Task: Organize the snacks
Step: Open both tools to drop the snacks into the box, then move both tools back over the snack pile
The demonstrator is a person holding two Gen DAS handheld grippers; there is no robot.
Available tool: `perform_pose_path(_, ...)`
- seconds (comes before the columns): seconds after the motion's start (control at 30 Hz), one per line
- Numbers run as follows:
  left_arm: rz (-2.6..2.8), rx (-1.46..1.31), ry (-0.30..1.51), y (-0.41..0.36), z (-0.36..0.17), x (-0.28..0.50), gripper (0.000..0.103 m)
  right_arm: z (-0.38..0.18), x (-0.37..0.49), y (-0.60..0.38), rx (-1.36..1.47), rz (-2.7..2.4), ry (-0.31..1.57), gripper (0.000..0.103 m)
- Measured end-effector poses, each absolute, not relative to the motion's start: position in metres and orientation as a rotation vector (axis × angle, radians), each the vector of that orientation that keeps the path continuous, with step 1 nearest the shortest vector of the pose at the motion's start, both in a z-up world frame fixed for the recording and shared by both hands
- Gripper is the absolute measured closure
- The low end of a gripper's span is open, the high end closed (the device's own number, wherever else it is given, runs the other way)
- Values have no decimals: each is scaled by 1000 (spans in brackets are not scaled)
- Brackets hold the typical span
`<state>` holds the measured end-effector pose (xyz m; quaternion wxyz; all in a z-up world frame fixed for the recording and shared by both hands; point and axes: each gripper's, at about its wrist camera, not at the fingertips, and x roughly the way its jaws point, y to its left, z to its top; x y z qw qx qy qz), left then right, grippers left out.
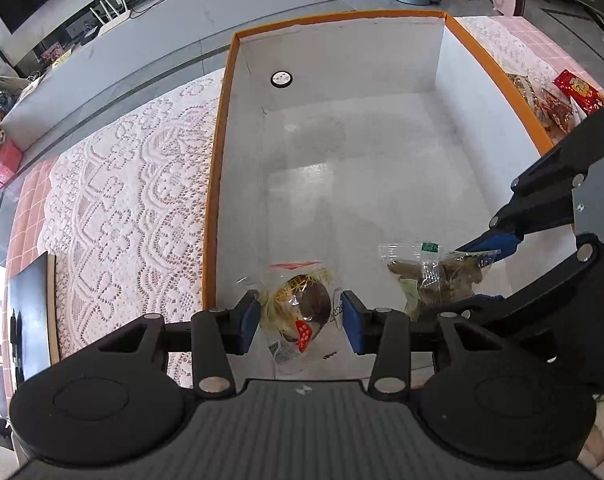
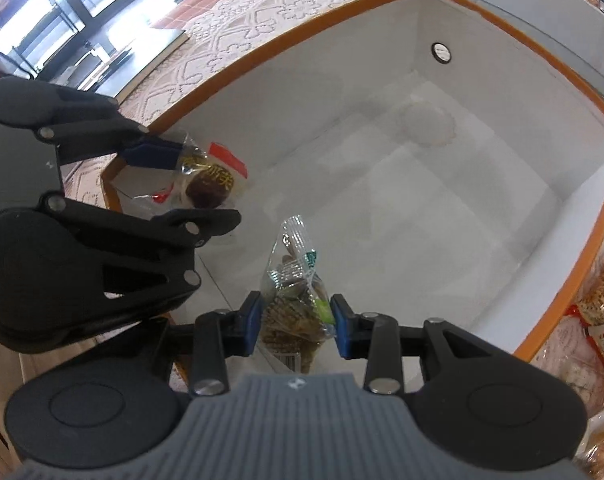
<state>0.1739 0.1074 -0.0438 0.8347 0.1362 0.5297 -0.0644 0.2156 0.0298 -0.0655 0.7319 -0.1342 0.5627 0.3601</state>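
Now, down inside the white box (image 1: pixel 381 184) with the orange rim: two wrapped snacks near its close end wall. Clear packet with a dark round cake and gold print (image 1: pixel 298 300) sitting between the blue pads of the left gripper (image 1: pixel 300 320); from the left wrist view, a gap on the right side, so jaws look spread around it rather than clamped — a release, by the look of it, packet resting on the box floor. Just beside it, a clear bag of brownish pieces with a green label (image 2: pixel 298 304), pinched between the pads of the right gripper (image 2: pixel 296 326), wrapper bulging between them, upper end sticking up free. Both tools angled steeply down into the box, presumably to set the snacks low instead of dropping them. Rest of the box floor bare, apart from a small round black-rimmed disc (image 1: pixel 281 79) on the far wall. Outside, lace tablecloth (image 1: pixel 134 208) under the box. More packaged snacks (image 2: pixel 597 304) waiting beyond the right-hand rim, so plenty left to sort, probably.
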Motion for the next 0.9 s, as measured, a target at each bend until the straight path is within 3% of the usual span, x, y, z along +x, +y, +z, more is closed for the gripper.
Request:
perform_pose_path(0.4,-109,218,1036,109,-33,165,36,-62,219,18,-252,782,1225,56)
perform_pose_path(0.47,-87,212,996,109,-31,162,29,-57,216,14,-249,773,1205,53)
perform_pose_path(0.9,69,123,636,104,20,126,28,8,163,-46,-154,722,968,48)
